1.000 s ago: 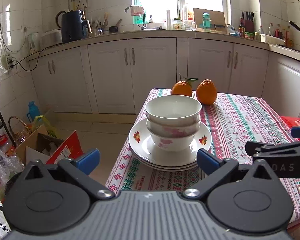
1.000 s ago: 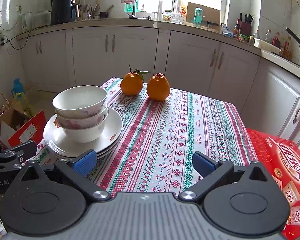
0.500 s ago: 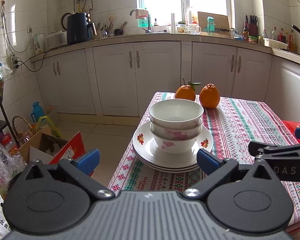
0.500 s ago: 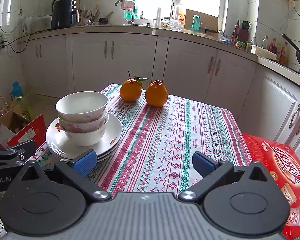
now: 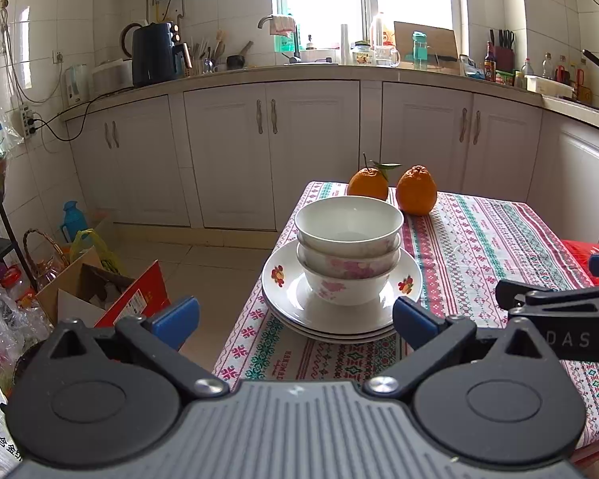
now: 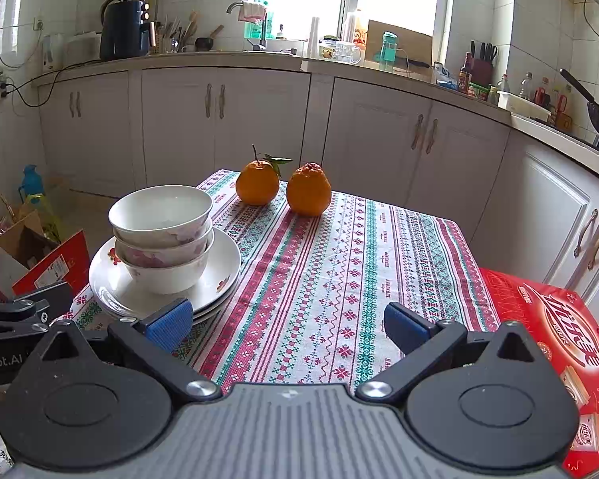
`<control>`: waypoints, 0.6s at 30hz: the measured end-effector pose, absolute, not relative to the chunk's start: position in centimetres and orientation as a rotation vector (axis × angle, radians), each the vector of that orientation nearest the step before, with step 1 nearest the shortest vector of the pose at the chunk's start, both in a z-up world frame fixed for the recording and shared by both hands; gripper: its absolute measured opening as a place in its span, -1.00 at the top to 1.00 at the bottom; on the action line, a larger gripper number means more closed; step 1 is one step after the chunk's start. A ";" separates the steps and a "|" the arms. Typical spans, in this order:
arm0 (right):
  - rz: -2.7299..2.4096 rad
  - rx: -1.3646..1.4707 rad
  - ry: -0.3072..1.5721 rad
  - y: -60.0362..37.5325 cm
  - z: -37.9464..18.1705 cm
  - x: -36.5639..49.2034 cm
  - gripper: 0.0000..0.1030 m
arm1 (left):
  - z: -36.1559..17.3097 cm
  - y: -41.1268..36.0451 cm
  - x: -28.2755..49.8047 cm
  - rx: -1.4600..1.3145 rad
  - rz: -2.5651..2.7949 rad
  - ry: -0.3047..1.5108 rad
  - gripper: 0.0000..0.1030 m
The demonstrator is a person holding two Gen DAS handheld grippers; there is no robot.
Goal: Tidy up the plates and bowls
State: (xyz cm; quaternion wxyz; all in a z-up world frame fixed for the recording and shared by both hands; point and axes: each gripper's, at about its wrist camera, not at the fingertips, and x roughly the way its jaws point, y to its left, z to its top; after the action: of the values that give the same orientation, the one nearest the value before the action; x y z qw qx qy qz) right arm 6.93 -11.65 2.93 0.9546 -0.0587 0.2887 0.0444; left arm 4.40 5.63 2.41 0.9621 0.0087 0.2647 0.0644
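Observation:
Three white flowered bowls (image 5: 349, 247) (image 6: 163, 235) sit nested on a stack of white plates (image 5: 283, 283) (image 6: 223, 263) at the table's left side. My left gripper (image 5: 295, 317) is open, a little short of the stack with nothing between its blue pads. My right gripper (image 6: 287, 325) is open as well, over the patterned tablecloth to the right of the stack; its left pad (image 6: 169, 321) lies in front of the plates' near rim. Each view catches the other gripper at its edge: the right one (image 5: 559, 303), the left one (image 6: 16, 307).
Two oranges (image 5: 393, 187) (image 6: 283, 189) stand at the table's far end. The tablecloth (image 6: 339, 271) covers the whole table. A red box (image 6: 551, 339) lies at the right edge. Cardboard boxes and bags (image 5: 84, 291) crowd the floor at the left. White cabinets (image 5: 311, 147) stand behind.
Both grippers have drawn back and risen slightly, so the stack and oranges look a little farther off. The dishes have not moved. Both jaws stay open.

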 end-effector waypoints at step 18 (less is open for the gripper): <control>0.079 -0.114 0.578 -11.8 3.1 6.8 -1.00 | 2.5 5.5 4.3 0.015 0.129 0.532 -0.99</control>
State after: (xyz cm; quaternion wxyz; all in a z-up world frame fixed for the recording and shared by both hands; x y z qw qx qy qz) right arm 6.77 -11.83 3.07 0.9561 -0.0562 0.2848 0.0389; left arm 4.28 5.49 2.50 0.9627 0.0072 0.2628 0.0636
